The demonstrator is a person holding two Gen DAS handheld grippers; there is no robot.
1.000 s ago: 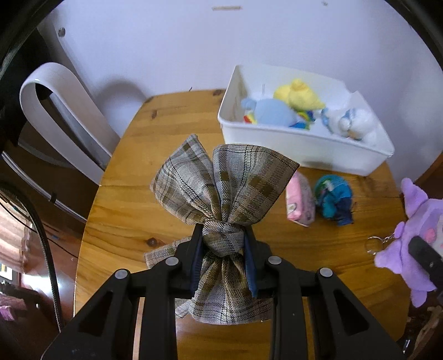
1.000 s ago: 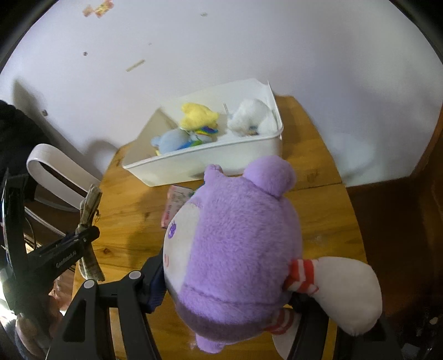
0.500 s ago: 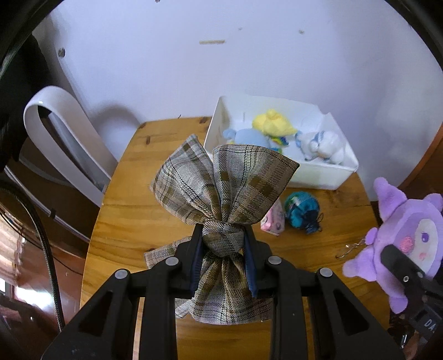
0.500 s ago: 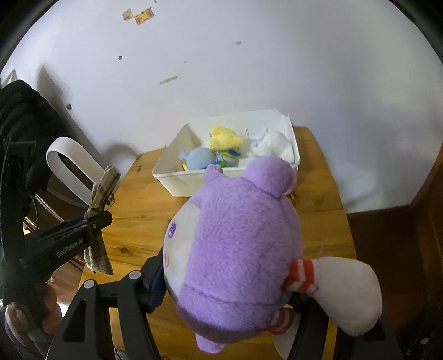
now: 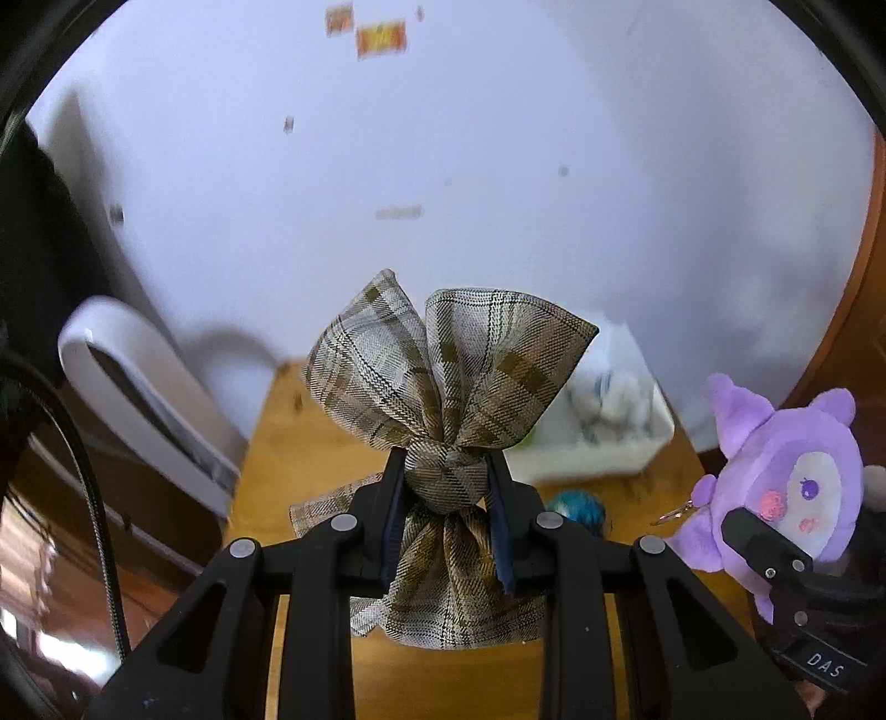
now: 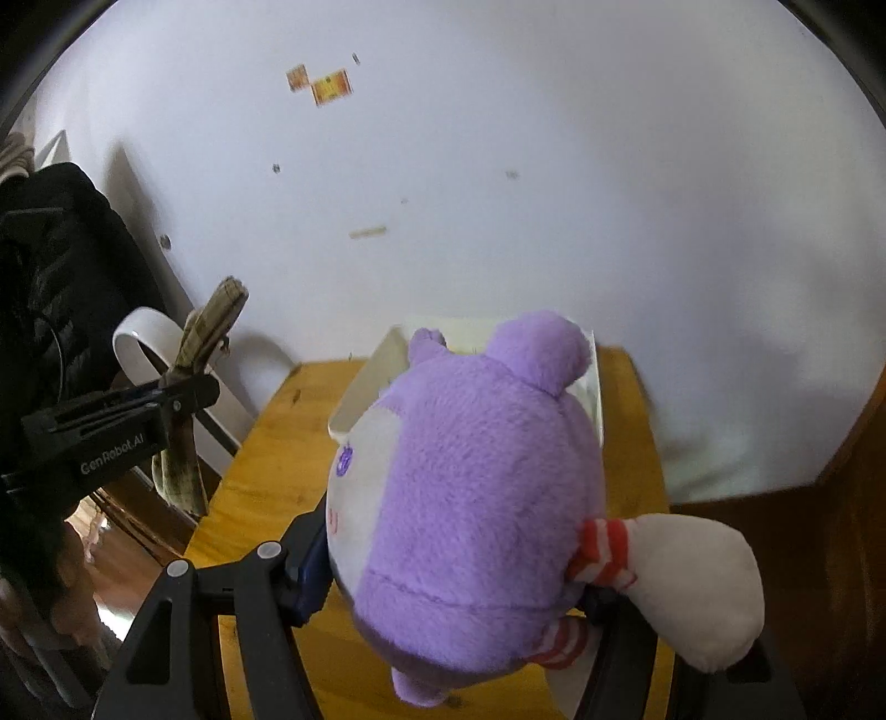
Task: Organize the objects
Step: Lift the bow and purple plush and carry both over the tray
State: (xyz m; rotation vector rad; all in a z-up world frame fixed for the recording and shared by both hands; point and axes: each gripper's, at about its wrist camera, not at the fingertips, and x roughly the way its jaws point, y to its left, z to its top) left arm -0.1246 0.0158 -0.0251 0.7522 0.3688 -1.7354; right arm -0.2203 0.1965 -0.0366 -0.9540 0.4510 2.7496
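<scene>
Two grippers up over a warm brown wooden surface [image 5: 288, 459] set against a pale white wall [image 5: 498, 166], both loaded. White curved plastic chair back [image 5: 138, 387] stands off the surface's left edge. White rectangular plastic bin [image 5: 603, 448] sits at the far end of the surface by the wall, a white plush toy [image 5: 614, 396] inside it; other contents blurred, can't tell.

Round purple plush toy with white face and pointed ears [image 6: 470, 498] is clamped in the right gripper [image 6: 443, 581], jaws closed on its body from both sides, held clear above the surface. Its white stuffed limb with red-striped cuff [image 6: 686, 576] sticks out to the right. In the left wrist view the same plush [image 5: 786, 476] hangs at the right edge, face toward the camera, a small metal keyring [image 5: 673, 515] dangling at its left side.

Beige-and-brown plaid fabric bow [image 5: 448, 399] is in the left gripper [image 5: 446, 498], jaws shut on its centre knot, loops fanning upward, tails drooping below the jaws. In the right wrist view the bow [image 6: 207, 332] shows edge-on at the left, raised well apart from the purple plush.

Small teal yarn-like ball [image 5: 576, 507] lies on the surface in front of the bin, partly hidden by the left gripper. Small orange-red stickers [image 5: 379, 39] high on the wall.
</scene>
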